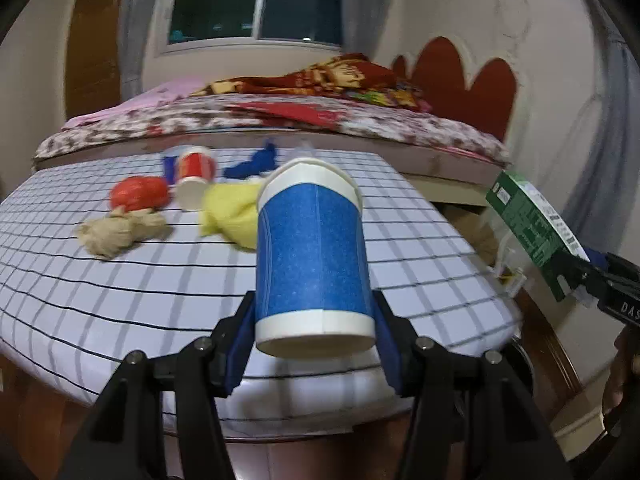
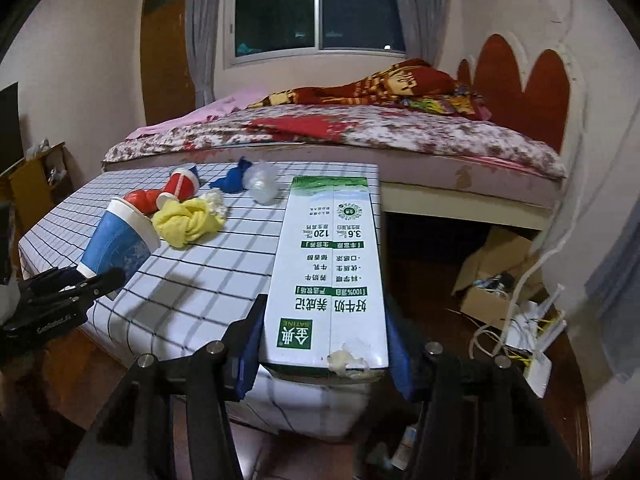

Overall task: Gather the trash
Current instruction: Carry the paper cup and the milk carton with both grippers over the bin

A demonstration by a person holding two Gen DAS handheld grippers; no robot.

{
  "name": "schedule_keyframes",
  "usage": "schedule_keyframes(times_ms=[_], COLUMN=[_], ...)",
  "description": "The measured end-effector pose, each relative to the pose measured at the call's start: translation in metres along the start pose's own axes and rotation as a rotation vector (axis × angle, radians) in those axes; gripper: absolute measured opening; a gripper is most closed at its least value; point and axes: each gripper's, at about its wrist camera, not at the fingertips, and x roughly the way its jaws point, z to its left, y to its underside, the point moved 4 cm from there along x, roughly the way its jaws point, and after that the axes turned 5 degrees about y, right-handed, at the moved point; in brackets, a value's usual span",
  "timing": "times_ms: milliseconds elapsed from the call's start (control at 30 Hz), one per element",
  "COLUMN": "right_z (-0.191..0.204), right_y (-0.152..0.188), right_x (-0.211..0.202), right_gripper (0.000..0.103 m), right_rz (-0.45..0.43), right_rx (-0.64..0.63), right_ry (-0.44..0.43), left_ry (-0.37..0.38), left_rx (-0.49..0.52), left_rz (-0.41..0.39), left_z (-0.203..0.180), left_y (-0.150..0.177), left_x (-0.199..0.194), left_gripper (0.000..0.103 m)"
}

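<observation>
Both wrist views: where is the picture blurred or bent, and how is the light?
Left wrist view: the blue paper cup in the left gripper is fairly sharp, the red paper cup behind is smeared; grid lines on the checked tablecloth curve.
Right wrist view: print on the green-and-white milk carton is readable; dim indoor light, dark window.

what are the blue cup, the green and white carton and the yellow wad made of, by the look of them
Blue cup: likely paper, matte, with a rolled white rim and a visible side seam.
Green and white carton: seemingly coated paperboard with a slight sheen, crisp folded edges and printed faces.
Yellow wad: soft and crumpled in rounded folds, matte; probably cloth or thick tissue, but the pictures leave that open.
</observation>
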Motion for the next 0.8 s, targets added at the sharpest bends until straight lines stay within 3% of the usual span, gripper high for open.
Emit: schedule_keyframes(times_ms=[400, 800], right_z=[-0.094, -0.149], right_y=[0.047, 0.109], right_x=[-0.034, -0.033], right_gripper=[0.055, 0.056], right_rz=[0.022, 0.155], right_rx=[0.103, 0.152], right_ry=[0.070, 0.100], left_ry=[0.167, 0.310], left_rx=[0.137, 0.229], left_rz=[0.048, 0.164], left_z=[-0.112, -0.200], left_y=[0.014, 0.056], left_x=[0.010, 0.035], left_gripper=[0.055, 0.055])
